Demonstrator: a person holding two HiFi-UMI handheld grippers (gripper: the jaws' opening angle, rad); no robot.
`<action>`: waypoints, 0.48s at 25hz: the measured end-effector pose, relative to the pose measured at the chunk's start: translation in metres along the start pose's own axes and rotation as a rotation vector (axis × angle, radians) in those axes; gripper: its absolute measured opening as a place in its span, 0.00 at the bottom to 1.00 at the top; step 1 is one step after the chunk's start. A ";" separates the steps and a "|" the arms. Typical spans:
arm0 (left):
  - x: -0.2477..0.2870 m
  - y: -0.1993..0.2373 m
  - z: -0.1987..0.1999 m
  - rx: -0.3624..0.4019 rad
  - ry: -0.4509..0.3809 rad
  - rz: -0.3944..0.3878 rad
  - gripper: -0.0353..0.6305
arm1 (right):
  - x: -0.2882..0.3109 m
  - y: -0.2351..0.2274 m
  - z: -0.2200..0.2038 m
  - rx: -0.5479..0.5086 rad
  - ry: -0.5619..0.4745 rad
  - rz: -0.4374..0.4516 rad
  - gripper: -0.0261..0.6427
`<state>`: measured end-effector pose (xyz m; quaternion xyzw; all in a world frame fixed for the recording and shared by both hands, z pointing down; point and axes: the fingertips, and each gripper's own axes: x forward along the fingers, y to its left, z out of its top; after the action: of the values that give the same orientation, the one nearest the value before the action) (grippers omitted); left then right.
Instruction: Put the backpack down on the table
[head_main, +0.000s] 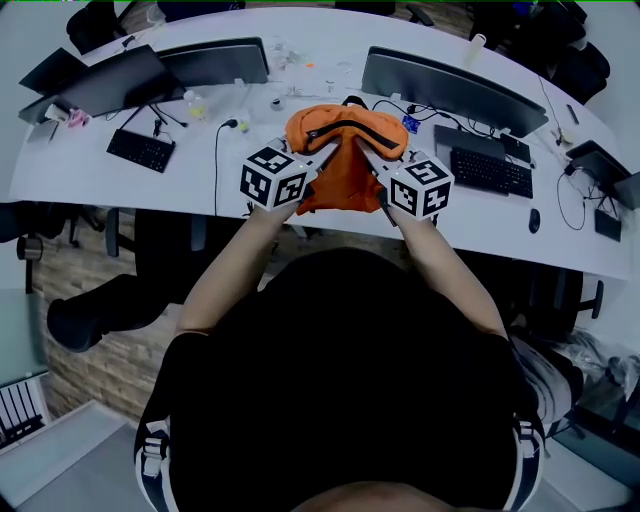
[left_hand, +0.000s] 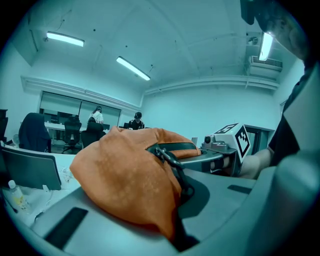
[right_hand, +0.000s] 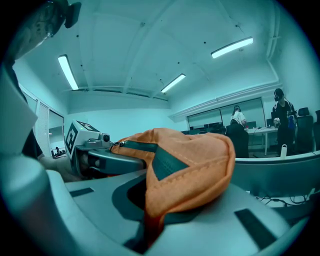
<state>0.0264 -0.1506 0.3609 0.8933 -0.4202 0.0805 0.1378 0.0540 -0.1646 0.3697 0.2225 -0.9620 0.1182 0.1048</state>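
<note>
While your left gripper (head_main: 324, 157) and right gripper (head_main: 364, 157) clamp the backpack (head_main: 340, 185) at frame centre, it appears soft, light, floppy; grip its seams.

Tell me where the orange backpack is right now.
In the head view the orange backpack is mid-frame, pinched on its left by the left gripper and on its right by the right gripper, over the near part of the white table.

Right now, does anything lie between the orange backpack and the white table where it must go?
Nothing visible does. The orange fabric backpack is over a bare stretch of the curved white table; a black cable lies apart, on its left.
</note>
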 end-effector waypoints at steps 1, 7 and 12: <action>0.002 0.000 -0.001 -0.003 0.002 0.005 0.10 | 0.000 -0.002 -0.001 0.001 0.003 0.006 0.09; 0.010 0.003 -0.003 0.003 0.000 0.047 0.10 | 0.002 -0.012 -0.003 -0.010 0.015 0.035 0.09; 0.013 0.006 -0.007 0.011 0.009 0.081 0.10 | 0.006 -0.015 -0.007 -0.003 0.020 0.063 0.09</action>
<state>0.0296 -0.1614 0.3723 0.8761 -0.4547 0.0922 0.1312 0.0567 -0.1781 0.3803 0.1908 -0.9677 0.1223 0.1108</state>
